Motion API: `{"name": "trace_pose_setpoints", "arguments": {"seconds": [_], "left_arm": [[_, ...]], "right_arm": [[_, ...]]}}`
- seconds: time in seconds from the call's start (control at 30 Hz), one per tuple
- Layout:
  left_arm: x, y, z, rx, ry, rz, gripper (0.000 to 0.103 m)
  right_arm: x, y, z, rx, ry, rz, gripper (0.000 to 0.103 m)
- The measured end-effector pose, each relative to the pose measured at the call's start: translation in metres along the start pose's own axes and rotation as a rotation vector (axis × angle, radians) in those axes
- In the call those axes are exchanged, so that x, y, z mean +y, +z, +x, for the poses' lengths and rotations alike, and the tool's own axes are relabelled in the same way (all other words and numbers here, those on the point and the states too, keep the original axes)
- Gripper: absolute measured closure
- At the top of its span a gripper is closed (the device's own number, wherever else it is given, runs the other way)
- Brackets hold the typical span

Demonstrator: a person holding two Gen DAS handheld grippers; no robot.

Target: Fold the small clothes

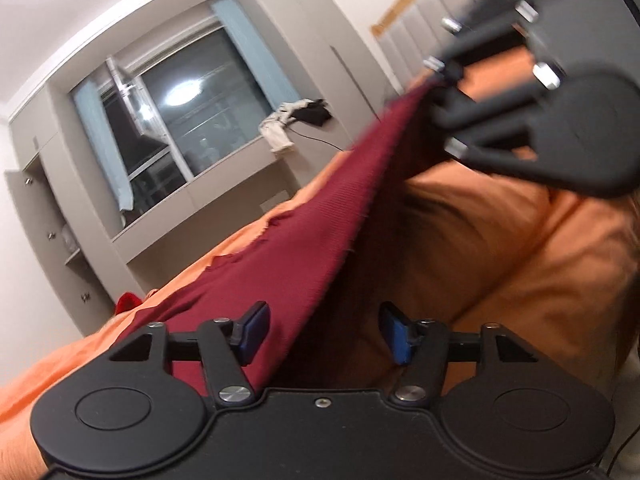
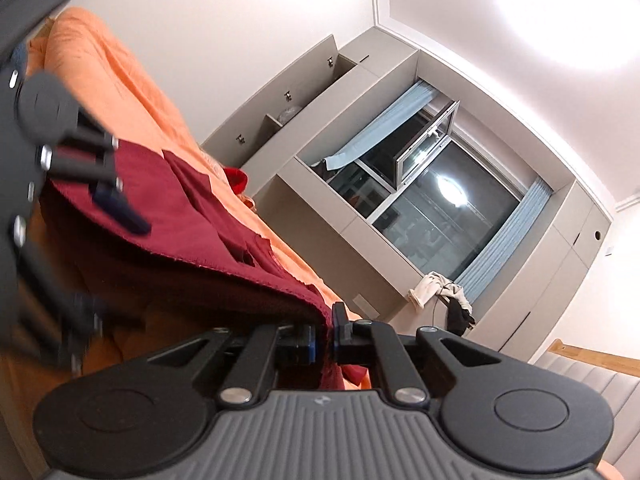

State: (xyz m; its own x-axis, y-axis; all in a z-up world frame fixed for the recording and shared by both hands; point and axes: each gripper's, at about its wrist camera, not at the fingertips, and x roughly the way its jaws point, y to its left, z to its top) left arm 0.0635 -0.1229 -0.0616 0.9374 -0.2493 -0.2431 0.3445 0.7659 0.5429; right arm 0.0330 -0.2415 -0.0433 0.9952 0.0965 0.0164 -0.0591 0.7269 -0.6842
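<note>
Over rumpled orange bedding (image 1: 520,248), right gripper (image 2: 322,340) pinches ribbed maroon cloth (image 1: 288,248).

The left tongs (image 1: 324,334) stand open, blue pads (image 1: 254,334) apart, over an orange bed (image 1: 520,264). A dark red cloth (image 1: 316,236) runs between the pads, lying against the left one and clear of the right. From there it rises slantwise to the right tongs (image 1: 438,88), above and to the right of the cloth (blurred), which hold its far corner. Beyond the cloth, a dark window (image 1: 192,120) with pale blue curtains (image 1: 100,144).
</note>
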Motion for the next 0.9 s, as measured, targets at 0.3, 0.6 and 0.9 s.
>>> {"name": "trace_pose_setpoints", "arguments": {"seconds": [0.3,0.6,0.9], "left_arm": [[-0.023,0.001,0.03,0.048,0.168,0.095,0.028],[0.009,0.004,0.008,0.067,0.262,0.071,0.068],[0.058,-0.007,-0.01,0.202,0.285,0.144,0.078]], "right_arm": [[-0.021,-0.006,-0.007,-0.015,-0.002,0.055,0.095],[-0.018,-0.003,-0.01,-0.01,-0.013,0.061,0.096],[-0.007,-0.002,-0.004,0.007,-0.038,-0.005,0.096]]}}
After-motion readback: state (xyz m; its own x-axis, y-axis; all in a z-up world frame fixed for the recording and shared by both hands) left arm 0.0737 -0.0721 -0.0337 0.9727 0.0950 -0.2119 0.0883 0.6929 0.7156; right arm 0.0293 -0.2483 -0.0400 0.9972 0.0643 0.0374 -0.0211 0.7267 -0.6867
